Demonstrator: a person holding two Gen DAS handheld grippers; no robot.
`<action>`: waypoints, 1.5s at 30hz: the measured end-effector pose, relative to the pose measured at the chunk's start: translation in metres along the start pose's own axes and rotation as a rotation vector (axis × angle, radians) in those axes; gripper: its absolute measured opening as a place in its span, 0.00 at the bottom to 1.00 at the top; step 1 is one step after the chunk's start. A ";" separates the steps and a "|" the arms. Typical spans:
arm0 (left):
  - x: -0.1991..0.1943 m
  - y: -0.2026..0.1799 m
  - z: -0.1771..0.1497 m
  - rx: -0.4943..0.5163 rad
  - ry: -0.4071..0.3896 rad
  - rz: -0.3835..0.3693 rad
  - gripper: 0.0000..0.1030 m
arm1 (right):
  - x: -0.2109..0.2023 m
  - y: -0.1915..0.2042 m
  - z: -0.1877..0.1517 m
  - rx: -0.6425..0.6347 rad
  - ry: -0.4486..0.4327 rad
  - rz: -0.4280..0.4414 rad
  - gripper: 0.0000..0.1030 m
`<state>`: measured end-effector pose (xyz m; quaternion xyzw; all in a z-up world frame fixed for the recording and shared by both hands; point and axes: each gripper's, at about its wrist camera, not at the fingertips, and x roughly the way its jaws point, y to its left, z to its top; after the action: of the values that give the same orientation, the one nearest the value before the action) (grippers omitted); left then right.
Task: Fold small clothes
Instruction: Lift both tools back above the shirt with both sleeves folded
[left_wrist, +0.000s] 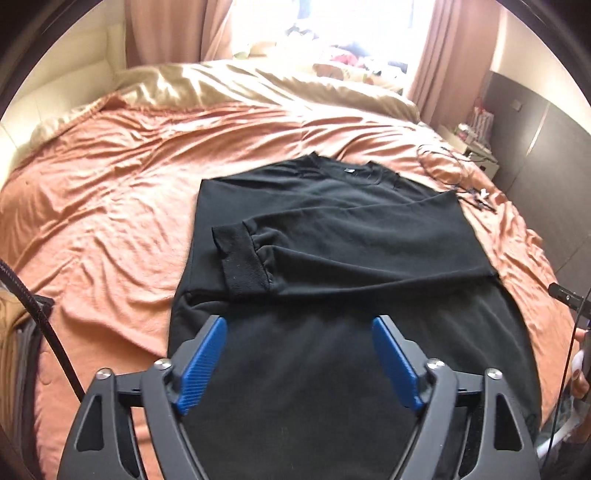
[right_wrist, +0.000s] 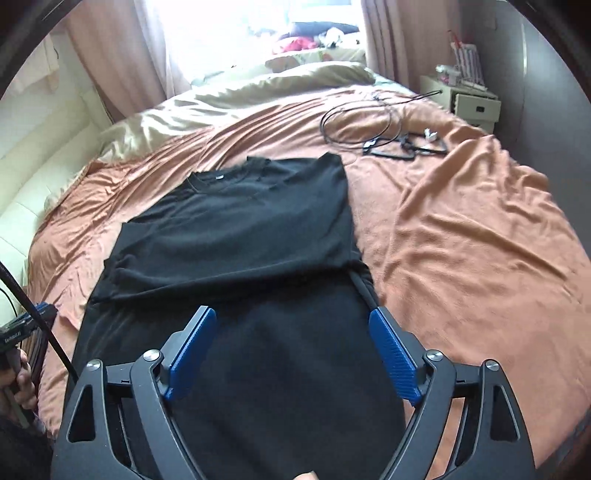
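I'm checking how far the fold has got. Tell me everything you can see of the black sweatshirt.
The black sweatshirt lies flat on the orange bedspread, collar toward the window. It looks like soft, matte knit, with a small pale label inside the round collar. One long sleeve is folded across the chest, its ribbed cuff reaching the garment's edge. The lower body is still spread toward the camera. Both the left gripper and the right gripper hover open above it; nothing grips it.
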<state>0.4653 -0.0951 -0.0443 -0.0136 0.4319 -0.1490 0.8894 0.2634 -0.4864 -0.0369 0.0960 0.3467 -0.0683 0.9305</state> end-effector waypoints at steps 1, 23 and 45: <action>-0.006 -0.002 -0.002 0.004 -0.008 -0.004 0.83 | -0.011 0.001 -0.006 0.002 -0.012 -0.013 0.90; -0.161 -0.030 -0.112 0.063 -0.220 -0.045 1.00 | -0.173 0.009 -0.127 -0.081 -0.150 0.022 1.00; -0.267 -0.021 -0.225 0.044 -0.367 -0.086 0.99 | -0.267 0.008 -0.232 -0.086 -0.242 0.030 1.00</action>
<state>0.1310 -0.0181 0.0219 -0.0397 0.2584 -0.1914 0.9461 -0.0822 -0.4104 -0.0321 0.0524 0.2329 -0.0505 0.9698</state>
